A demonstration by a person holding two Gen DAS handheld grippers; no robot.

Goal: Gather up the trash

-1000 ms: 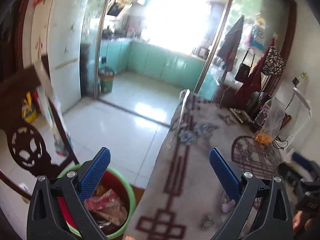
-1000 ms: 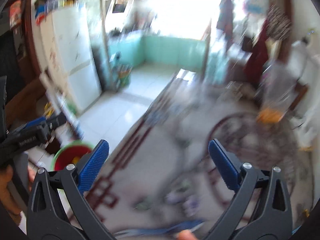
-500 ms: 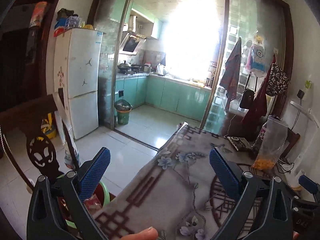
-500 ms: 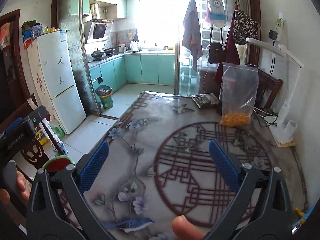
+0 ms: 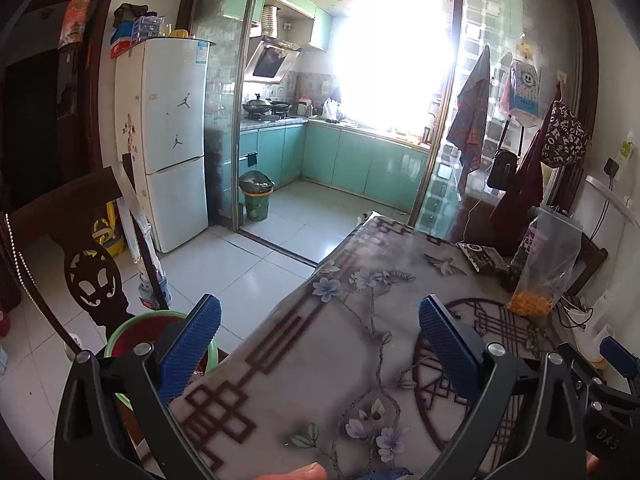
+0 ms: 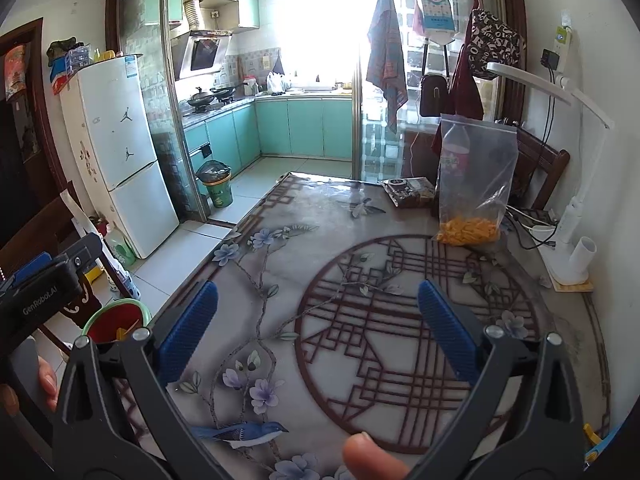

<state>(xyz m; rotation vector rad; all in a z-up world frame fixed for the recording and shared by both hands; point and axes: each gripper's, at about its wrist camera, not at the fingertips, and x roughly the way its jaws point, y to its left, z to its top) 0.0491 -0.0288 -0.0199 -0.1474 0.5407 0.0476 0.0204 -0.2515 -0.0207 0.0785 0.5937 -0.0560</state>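
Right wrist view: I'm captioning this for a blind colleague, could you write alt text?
An open two-finger gripper with blue padded fingers, holding nothing, hovers over a table covered by a grey floral cloth with a dark red lattice circle. A clear zip bag of orange snacks stands at the far right; a green-rimmed red trash bin sits on the floor left.

Glossy printed table cover (image 6: pixel 360 248); clear crinkled plastic bag (image 6: pixel 476 176); dark carved wooden chair (image 5: pixel 80 264); ribbed blue pads (image 6: pixel 188 332).
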